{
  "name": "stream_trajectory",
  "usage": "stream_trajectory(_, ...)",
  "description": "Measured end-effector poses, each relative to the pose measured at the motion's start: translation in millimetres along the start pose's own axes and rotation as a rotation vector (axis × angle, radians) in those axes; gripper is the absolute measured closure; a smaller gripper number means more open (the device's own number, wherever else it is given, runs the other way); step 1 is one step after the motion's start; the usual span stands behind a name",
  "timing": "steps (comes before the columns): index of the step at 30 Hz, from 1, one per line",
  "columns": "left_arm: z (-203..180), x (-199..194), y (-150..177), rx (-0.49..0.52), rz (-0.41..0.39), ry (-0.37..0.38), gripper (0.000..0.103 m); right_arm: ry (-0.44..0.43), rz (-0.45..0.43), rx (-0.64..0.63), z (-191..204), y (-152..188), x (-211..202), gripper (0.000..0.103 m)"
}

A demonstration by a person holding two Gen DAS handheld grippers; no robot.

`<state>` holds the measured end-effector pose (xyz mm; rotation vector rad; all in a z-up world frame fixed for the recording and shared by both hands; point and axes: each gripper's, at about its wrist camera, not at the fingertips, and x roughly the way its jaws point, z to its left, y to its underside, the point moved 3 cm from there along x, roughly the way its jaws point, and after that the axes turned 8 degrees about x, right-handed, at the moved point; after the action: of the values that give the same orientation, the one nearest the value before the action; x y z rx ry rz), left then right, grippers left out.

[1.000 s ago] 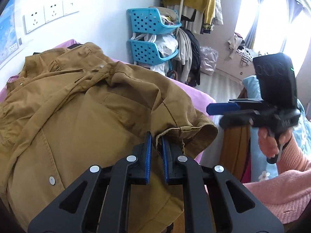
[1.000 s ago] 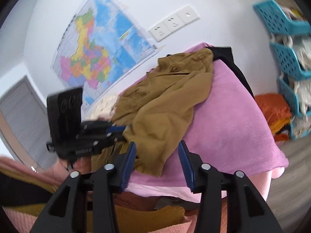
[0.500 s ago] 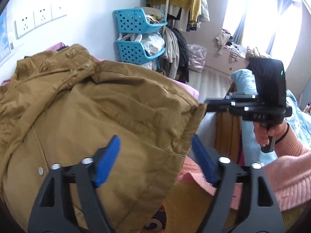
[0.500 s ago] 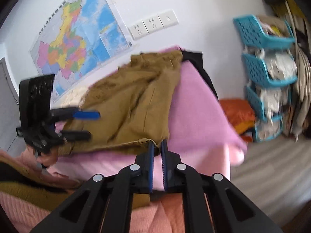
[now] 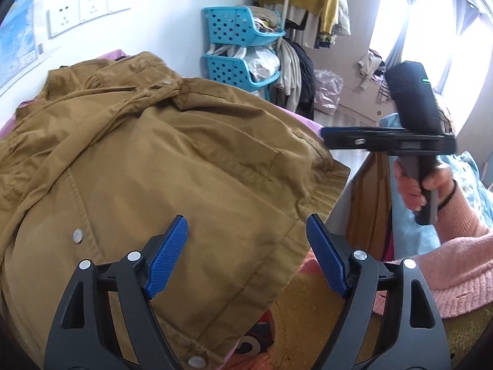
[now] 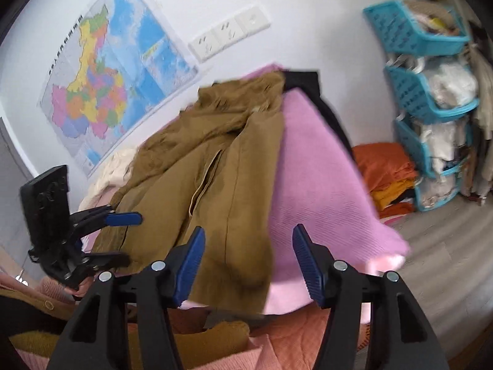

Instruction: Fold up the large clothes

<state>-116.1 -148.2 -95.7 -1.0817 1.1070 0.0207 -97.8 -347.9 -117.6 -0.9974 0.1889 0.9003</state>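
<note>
On the pink blanket point(image 6: 323, 178), which covers a raised surface against the wall below the map point(image 6: 111, 71), the brown jacket point(image 5: 160, 166) lies partly folded, its collar end toward the sockets point(image 5: 89, 9) and its hem hanging over the near edge. The left tool point(image 5: 246, 256) hovers above that hem with its jaws spread wide and no cloth between the pads, and the right tool point(image 6: 246, 262) sits at the jacket's other near corner with its jaws opening; the fabric lies under and beyond them, not pinched. With both tools free, nothing pins the garment, so the overhanging hem could drag the jacket off the edge, the more so if the blanket itself slips, since it droops toward the floor on the right. The fold along the right side looks loose, and the heavy cotton may spring back open once left alone. A re-grasp could go wrong too: the hem is thick and layered, so a tool closing there might catch only the top layer, or take blanket along with jacket and pull both. The snaps point(image 5: 77, 236) along the front could sit under a pad and make the grip slide. The right wrist view is blurred, so how flat that side lies I cannot tell.
</note>
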Motion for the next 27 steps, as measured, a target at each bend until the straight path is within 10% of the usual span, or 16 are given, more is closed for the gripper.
stream_trajectory(3,11,-15,12,-0.05,-0.014,-0.038,0.025,-0.014,0.074,-0.028,3,1,20,0.091)
stream_trajectory(6,34,-46,31,-0.146,-0.056,-0.08,0.024,-0.071,0.077,-0.039,8,-2,12,0.092)
stream_trajectory(10,78,-107,71,-0.309,-0.12,-0.244,0.015,-0.09,0.08,0.031,-4,-14,10,0.044)
stream_trajectory(15,141,-166,136,-0.562,-0.116,-0.44,0.012,-0.106,0.128,0.027,-4,-18,28,0.042)
stream_trajectory(22,166,-163,207,-0.788,-0.055,-0.344,0.012,-0.171,0.16,0.013,7,-18,36,0.041)
stream_trajectory(27,152,-149,208,-0.759,-0.083,-0.228,0.006,-0.185,0.2,-0.029,20,-10,44,0.041)
